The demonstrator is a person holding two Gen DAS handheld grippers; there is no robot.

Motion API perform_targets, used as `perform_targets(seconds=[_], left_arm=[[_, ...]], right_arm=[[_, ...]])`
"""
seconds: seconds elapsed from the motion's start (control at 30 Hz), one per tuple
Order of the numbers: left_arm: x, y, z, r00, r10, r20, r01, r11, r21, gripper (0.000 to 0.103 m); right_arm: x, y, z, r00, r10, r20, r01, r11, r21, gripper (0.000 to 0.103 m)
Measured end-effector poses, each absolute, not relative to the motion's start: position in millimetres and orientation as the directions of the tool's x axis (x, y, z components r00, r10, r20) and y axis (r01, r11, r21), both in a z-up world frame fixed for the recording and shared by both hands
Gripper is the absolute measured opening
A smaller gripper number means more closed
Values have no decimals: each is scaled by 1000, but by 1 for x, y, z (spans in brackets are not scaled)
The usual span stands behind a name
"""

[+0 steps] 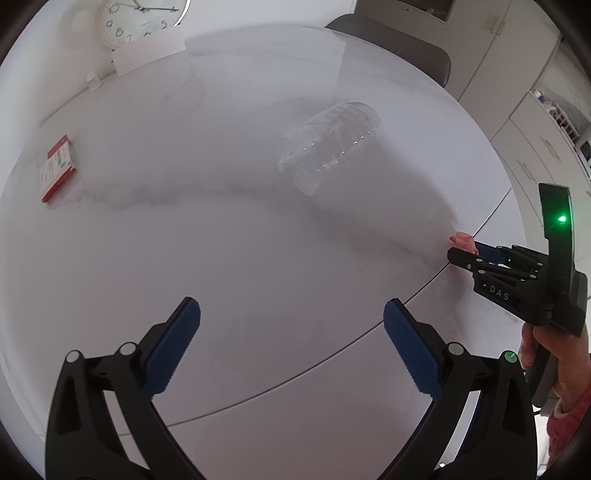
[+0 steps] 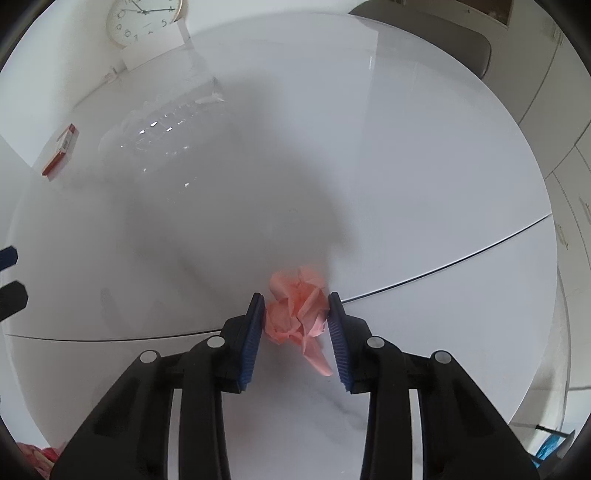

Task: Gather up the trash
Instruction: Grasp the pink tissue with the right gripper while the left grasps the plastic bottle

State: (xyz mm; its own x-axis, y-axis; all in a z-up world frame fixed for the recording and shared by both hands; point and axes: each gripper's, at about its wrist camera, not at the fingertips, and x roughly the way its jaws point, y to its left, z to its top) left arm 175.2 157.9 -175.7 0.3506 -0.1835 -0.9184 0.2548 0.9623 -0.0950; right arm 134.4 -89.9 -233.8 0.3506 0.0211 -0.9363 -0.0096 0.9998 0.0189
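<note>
**Pink wad pinched, rest of the trash waiting**

The white table (image 2: 406, 147) fills both views, with a dark seam running across its near part. At the far edge a clock (image 1: 142, 20) leans by the wall behind a white card (image 1: 147, 55), and a grey chair (image 1: 399, 48) stands beyond the rim.

On the table lies a clear crushed bottle (image 1: 328, 144), on its side, well apart from both grippers. Far off to the left sits a small red-and-white box (image 1: 57, 168), lying flat near the wall side.

The left gripper (image 1: 291, 347) hovers over bare table with its fingers wide and nothing between them. The right gripper (image 2: 297, 332) has its fingers narrow, both pads pressed against a crumpled pink paper (image 2: 295, 310); the wad sits near the seam, and whether it touches the table or is just lifted I cannot tell.

The step in hand looks like the pickup of the pink paper. No bin shows in either view, so the next move likely calls for lifting the wad clear and carrying it to wherever the trash goes, keeping the pinch firm since the paper is light and springy. The bottle and box appear not yet collected; the left gripper is free for the bottle.
</note>
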Motion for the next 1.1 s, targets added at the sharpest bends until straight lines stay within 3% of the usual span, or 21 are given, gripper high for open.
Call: perform_targets(seconds=[0.37, 0.57, 1.0, 1.1], left_arm=[[243, 116, -170, 335, -245, -910, 593, 805, 1, 95], [297, 84, -194, 272, -235, -933, 738, 673, 46, 95], [328, 50, -227, 193, -230, -954, 800, 600, 17, 95], [327, 46, -229, 205, -232, -951, 814, 580, 34, 90]], right_arm=[[107, -88, -209, 363, 38, -931, 46, 997, 59, 35], [76, -82, -200, 351, 13, -936, 132, 989, 63, 35], [30, -82, -195, 356, -31, -934, 279, 957, 75, 35], [30, -81, -194, 357, -31, -934, 284, 956, 77, 35]])
